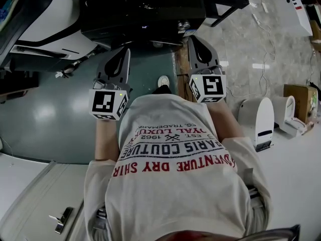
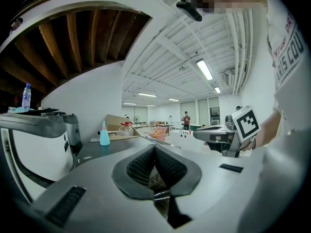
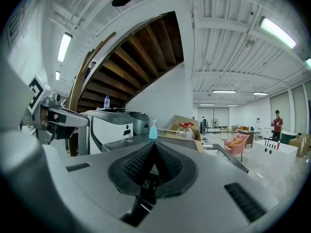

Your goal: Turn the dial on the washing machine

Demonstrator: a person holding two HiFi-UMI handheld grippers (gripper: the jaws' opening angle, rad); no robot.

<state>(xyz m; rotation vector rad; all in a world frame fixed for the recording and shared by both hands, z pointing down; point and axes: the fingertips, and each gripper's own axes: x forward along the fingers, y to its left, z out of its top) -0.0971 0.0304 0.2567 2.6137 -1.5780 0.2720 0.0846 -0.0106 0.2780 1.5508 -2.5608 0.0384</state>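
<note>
Hand-held grippers — left (image 2: 154, 147), right (image 3: 154, 145) — closed, empty.

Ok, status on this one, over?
Left tongs shut, empty. Right tongs shut, empty. Both short of black machine, touching nothing. No dial made out.
</note>
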